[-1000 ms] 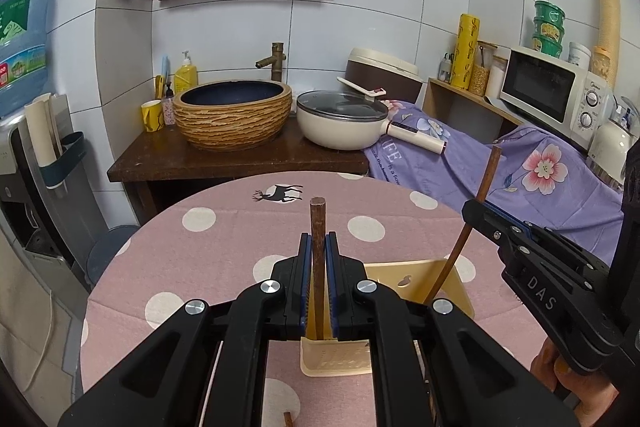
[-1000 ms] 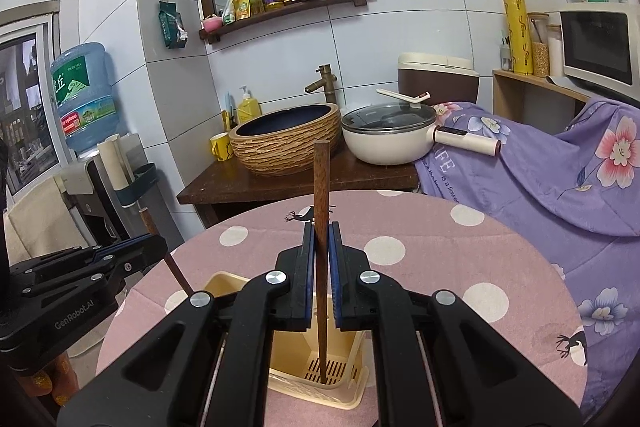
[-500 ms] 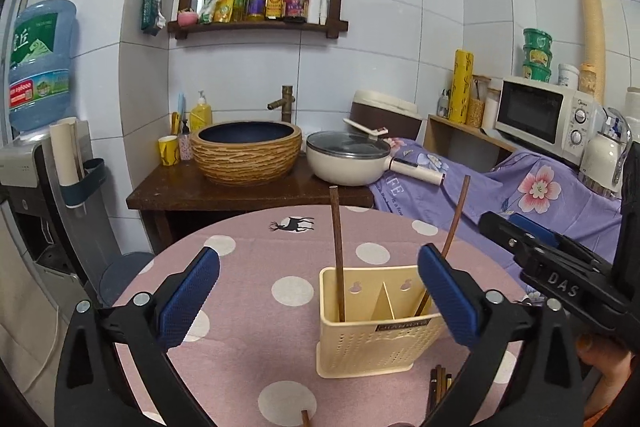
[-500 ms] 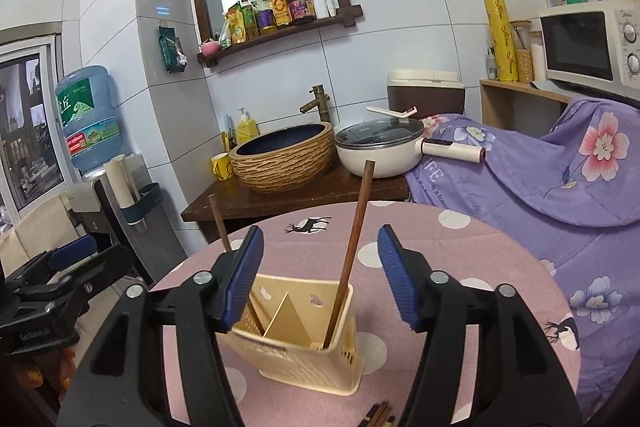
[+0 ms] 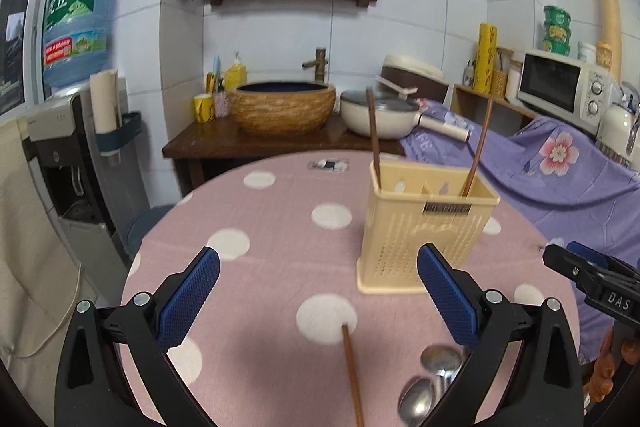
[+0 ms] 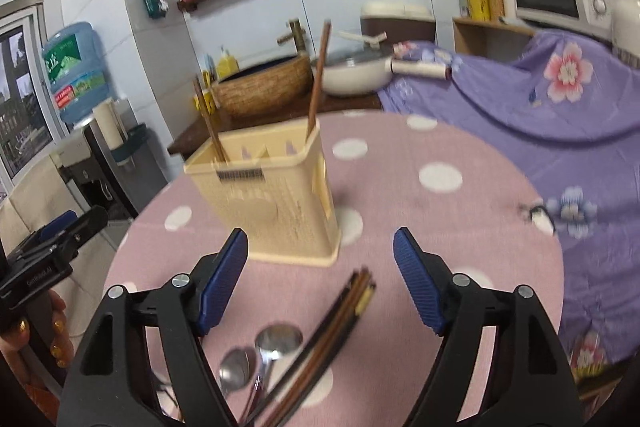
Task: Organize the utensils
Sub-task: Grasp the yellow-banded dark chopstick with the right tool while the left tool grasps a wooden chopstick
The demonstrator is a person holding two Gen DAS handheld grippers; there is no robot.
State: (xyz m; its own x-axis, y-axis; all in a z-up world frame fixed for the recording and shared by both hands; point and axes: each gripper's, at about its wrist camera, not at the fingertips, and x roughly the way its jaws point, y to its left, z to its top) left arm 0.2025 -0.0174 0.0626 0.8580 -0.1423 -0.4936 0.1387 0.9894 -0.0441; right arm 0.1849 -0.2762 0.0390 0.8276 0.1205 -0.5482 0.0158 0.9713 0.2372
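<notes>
Both grippers hang over the pink polka-dot table (image 5: pixel 280 227) with nothing between their blue pads. Left gripper (image 5: pixel 318 297) has its jaws spread wide apart, having just been opening, and 1 loose brown chopstick (image 5: pixel 352 375) lies on the cloth between and below them. Right gripper (image 6: pixel 320 283) has also just been opening; its jaws stand apart over a bundle of chopsticks (image 6: pixel 320 343) lying flat, with 2 metal spoons (image 6: pixel 260 351) just beside the bundle to its left. A cream slotted utensil holder (image 5: pixel 424 227) stands upright on the table beyond both grippers. 2 brown chopsticks stand in it, 1 (image 5: pixel 374 131) at its left end and 1 (image 5: pixel 478 147) leaning in its right compartment. Motion blur softens the right wrist view
</notes>
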